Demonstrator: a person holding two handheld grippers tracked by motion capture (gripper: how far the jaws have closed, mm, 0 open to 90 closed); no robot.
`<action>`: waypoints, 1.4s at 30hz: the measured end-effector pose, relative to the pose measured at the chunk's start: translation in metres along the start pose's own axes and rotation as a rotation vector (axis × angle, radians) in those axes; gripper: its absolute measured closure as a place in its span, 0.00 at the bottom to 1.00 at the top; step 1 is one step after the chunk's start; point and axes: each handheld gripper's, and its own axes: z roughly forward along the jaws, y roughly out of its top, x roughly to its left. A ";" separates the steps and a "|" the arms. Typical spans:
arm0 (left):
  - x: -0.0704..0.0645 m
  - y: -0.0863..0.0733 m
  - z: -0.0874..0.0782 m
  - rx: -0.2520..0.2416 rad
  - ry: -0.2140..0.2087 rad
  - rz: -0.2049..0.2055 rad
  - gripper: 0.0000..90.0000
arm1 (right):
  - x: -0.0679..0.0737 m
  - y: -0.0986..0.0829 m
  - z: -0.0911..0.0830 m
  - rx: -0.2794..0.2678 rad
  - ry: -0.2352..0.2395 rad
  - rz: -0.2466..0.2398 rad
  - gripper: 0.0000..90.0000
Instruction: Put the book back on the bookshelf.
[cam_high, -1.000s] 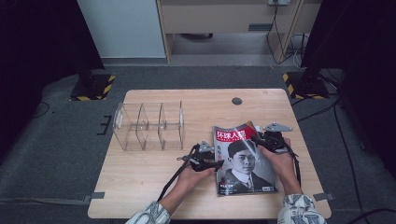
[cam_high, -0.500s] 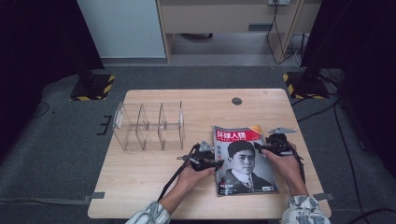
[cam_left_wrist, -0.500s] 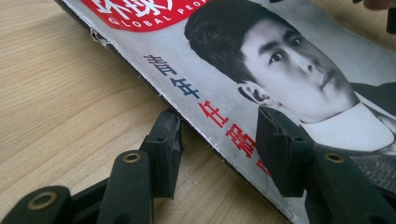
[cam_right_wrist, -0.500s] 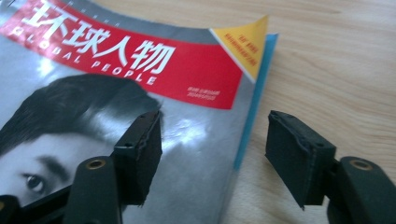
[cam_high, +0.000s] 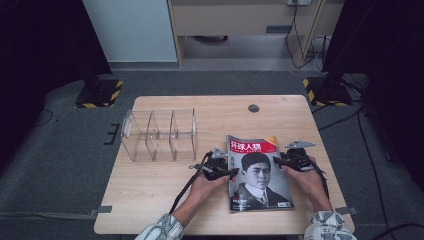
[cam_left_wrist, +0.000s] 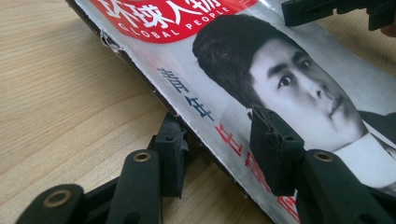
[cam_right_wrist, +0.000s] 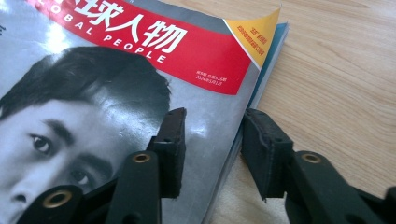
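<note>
Counter: the light wooden counter (cam_high: 165, 195) is carrying everything, lying under both grippers.
Organizer: a clear acrylic organizer with upright dividers (cam_high: 159, 134) is standing beyond the left gripper, well apart from the right one.
Magazine: a glossy magazine with a red title band and a black-and-white portrait cover (cam_high: 257, 172) is lying flat between the two grippers; its spine edge is sitting between the left gripper's jaws, its page edge between the right gripper's jaws.
Left gripper: the black two-jaw left gripper (cam_left_wrist: 217, 154) is standing open, one jaw over the cover, the other on the wood beside the spine.
Right gripper: the black two-jaw right gripper (cam_right_wrist: 212, 149) is gaping open, straddling the page edge near the yellow corner flag.
</note>
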 end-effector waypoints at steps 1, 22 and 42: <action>0.000 0.000 -0.001 0.001 0.000 0.002 0.65 | 0.001 0.000 0.000 -0.001 -0.001 -0.008 0.71; 0.008 0.001 -0.008 0.030 -0.012 -0.017 0.66 | 0.017 -0.001 -0.004 0.016 0.083 -0.053 0.85; 0.015 0.006 -0.003 0.045 -0.029 -0.039 0.59 | 0.026 -0.002 -0.005 0.026 0.154 -0.079 0.86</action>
